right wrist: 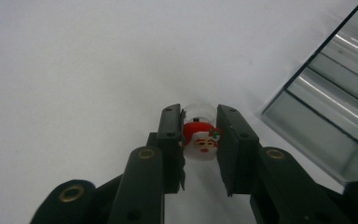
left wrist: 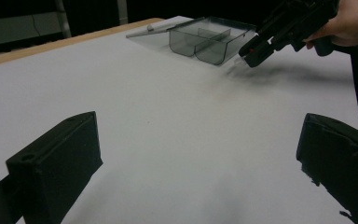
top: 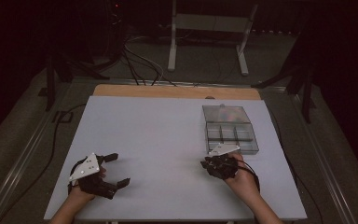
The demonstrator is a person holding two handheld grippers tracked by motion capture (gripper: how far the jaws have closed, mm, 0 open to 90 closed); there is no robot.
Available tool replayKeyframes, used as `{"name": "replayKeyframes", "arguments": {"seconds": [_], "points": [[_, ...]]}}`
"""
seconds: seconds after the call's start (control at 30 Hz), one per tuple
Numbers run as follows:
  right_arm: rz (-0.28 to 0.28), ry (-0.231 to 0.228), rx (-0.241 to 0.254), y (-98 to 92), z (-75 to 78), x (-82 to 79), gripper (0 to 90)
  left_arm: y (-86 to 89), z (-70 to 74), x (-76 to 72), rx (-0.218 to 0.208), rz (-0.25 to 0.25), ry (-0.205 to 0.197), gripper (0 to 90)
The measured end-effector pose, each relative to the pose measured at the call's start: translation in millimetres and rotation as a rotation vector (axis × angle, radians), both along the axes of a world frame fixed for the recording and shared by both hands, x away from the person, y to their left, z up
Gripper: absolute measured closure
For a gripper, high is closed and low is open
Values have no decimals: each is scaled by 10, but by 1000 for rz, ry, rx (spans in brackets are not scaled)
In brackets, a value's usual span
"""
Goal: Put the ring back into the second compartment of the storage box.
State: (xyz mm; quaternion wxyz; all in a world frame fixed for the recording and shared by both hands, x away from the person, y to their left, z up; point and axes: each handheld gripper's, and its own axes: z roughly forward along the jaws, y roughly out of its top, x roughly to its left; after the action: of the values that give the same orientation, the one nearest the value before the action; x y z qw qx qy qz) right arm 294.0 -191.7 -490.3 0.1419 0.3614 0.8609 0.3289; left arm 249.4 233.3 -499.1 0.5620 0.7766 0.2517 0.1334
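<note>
Work in hand: moving a small Santa charm point(right wrist: 200, 140) near a clear compartment box point(top: 230, 133) at the far right of the white table point(top: 158, 140).
Done so far: the charm is picked up and held; judged as the carrying stage.
Left to do: placing it, probably in one of the box's compartments; which one cannot be told.
Right gripper point(right wrist: 199, 148): jaws nearly together, clamped on the charm from both sides.
Charm position: between the right jaws near their tips, Santa face toward the camera, a clear round part behind it; just above the table.
Charm to box: near the box's front edge, outside it, not touching.
Box state: lid open and laid back; coloured items under the lid are too blurred to identify.
Left gripper point(left wrist: 196, 163): jaws wide apart, holding nothing, low over bare table, well apart from the box.
</note>
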Motion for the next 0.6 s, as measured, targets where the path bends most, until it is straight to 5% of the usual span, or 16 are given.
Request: {"name": "replayKeyframes", "arguments": {"seconds": [0.6], "points": [[-2, -4, 2, 5, 94, 26, 719, 2, 4, -4, -1, -3, -3, 9]]}}
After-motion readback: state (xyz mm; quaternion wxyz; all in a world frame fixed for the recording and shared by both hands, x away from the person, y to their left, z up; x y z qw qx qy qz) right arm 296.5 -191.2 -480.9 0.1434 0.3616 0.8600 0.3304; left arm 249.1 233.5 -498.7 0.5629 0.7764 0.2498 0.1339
